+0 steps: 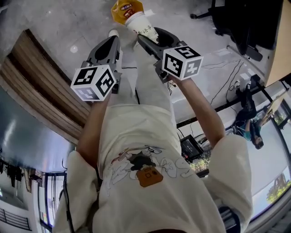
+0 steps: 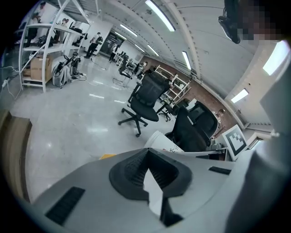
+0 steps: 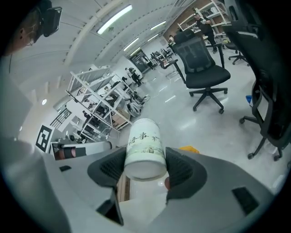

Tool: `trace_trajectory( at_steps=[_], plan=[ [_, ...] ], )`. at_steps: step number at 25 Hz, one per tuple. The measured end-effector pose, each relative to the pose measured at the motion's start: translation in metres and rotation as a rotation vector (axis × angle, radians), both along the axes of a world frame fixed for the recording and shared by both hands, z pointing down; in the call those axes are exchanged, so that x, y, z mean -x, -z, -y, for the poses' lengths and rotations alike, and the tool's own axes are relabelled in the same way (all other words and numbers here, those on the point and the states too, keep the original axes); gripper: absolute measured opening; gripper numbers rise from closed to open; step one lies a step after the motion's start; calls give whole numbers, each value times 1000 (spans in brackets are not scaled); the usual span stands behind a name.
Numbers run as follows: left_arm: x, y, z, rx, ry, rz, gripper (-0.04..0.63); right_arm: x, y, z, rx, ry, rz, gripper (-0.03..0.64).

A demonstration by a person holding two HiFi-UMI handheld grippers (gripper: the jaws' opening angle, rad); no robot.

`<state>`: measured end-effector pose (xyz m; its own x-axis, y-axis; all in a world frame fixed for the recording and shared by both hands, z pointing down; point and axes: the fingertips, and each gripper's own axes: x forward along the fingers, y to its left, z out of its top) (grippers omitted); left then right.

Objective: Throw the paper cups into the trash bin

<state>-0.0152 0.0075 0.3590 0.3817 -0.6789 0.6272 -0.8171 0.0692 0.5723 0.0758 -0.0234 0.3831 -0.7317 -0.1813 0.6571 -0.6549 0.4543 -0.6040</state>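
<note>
Pads of the left gripper point(image 1: 112, 35) are pressed together at their tips with nothing between them. The left gripper view point(image 2: 146, 155) shows this plainly, whereas the head view gives only the tool's grey back and its marker cube point(image 1: 93, 82). The left gripper view also takes in black office chairs point(image 2: 144, 96) on the pale floor point(image 2: 68, 123), and, further right, a slice of the paper cup point(image 2: 163, 142).

The right gripper point(image 1: 142, 40) pinches the paper cup point(image 1: 142, 25) by its sides near the base. In the right gripper view point(image 3: 144, 169) the cup's bottom faces the camera and dark print shows on its wall point(image 3: 144, 143).

Only the head view shows the cup held out ahead of the person, over a yellow-orange thing point(image 1: 127, 10) on the floor. The right gripper view catches just a sliver of it point(image 3: 188, 149).
</note>
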Motion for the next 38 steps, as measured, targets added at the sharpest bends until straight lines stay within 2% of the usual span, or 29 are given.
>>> trace_trajectory(
  at_steps=[7, 16, 22, 27, 32, 38],
  plan=[
    [-1, -96, 13, 49, 73, -17, 5, -2, -97, 21, 14, 68, -45, 278],
    [9, -213, 32, 75, 150, 4, 5, 3, -223, 29, 33, 120, -89, 278],
    [-9, -272, 8, 139, 184, -32, 5, -10, -274, 18, 57, 135, -96, 278],
    [-12, -305, 20, 113, 194, -13, 5, -11, -309, 23, 52, 146, -94, 278],
    [-4, -372, 39, 108, 204, 4, 5, -2, -374, 32, 51, 161, -117, 278],
    [-13, -438, 45, 117, 211, 18, 5, -3, -436, 41, 39, 182, -143, 278]
  ],
)
